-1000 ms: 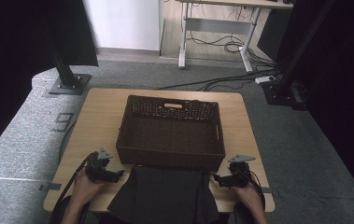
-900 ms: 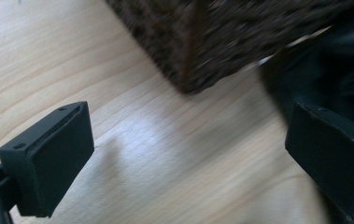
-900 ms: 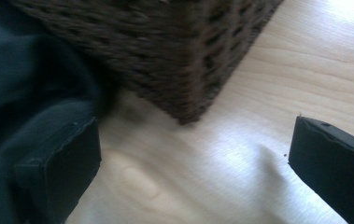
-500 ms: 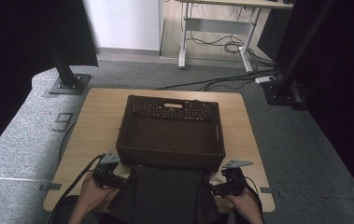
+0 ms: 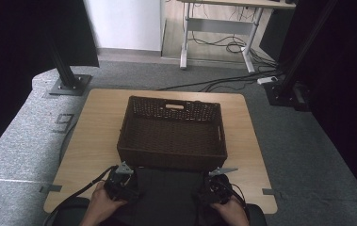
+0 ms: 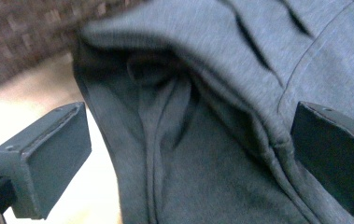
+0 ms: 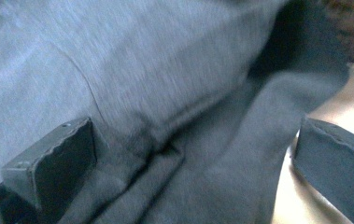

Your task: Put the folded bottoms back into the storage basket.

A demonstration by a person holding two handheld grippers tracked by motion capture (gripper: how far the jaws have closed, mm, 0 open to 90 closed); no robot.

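A: Where's the cloth?
B: Dark grey soft knit garment (image 5: pixel 169 193) at counter's (image 5: pixel 96 141) 6 o'clock, touching brown wicker basket (image 5: pixel 171 153).
A: Fingers?
B: Left gripper (image 6: pixel 184 154) & right gripper (image 7: pixel 193 163) wide open, straddling folds, nothing pinched. Light, floppy; I'd pinch thick seams.

Dark grey garment (image 5: pixel 169 193): creased, lying on the counter's (image 5: pixel 96 136) near edge, touching the brown wicker basket's (image 5: pixel 172 134) front wall.

The dark cloth (image 5: pixel 166 193) runs off the picture at 6 o'clock in the high view. Both gripper views are blurry. The basket (image 5: pixel 172 136) hides some bench (image 5: pixel 96 136).
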